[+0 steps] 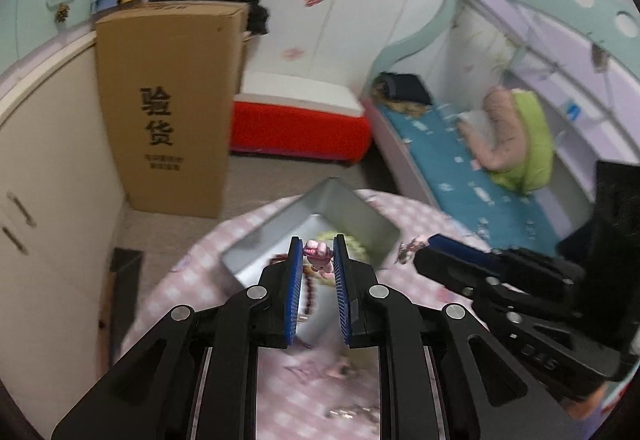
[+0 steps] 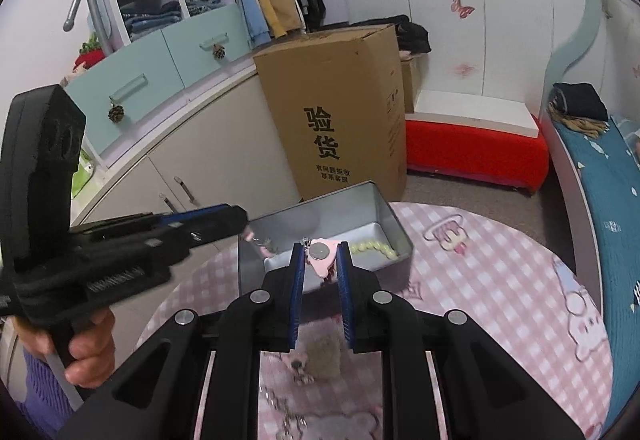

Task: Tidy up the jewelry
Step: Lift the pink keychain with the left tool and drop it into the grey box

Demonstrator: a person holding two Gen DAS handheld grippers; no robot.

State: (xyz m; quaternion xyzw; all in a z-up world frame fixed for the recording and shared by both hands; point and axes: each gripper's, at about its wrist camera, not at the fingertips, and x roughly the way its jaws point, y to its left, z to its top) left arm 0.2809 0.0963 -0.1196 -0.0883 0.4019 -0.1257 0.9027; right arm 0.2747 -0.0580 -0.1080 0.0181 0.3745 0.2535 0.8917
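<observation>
A silver metal tin point(image 1: 362, 214) point(image 2: 394, 224) stands open on the pink checked table. My left gripper point(image 1: 317, 252) is shut on a pink figure charm point(image 1: 319, 255) above the tin; a dark bead string hangs below it. My right gripper point(image 2: 320, 254) is shut on a pink triangular charm point(image 2: 323, 260) with a round metal disc, at the tin's near rim. A pale yellow bead strand point(image 2: 374, 248) lies inside the tin. The right gripper shows in the left wrist view point(image 1: 420, 246), the left gripper in the right wrist view point(image 2: 246, 226).
More small jewelry pieces point(image 2: 298, 370) lie on the tablecloth point(image 2: 500, 280) near me. A tall cardboard box point(image 2: 340, 120), a red and white bench point(image 2: 476, 148), a cabinet point(image 2: 192, 168) and a bed point(image 1: 460, 168) stand beyond the table.
</observation>
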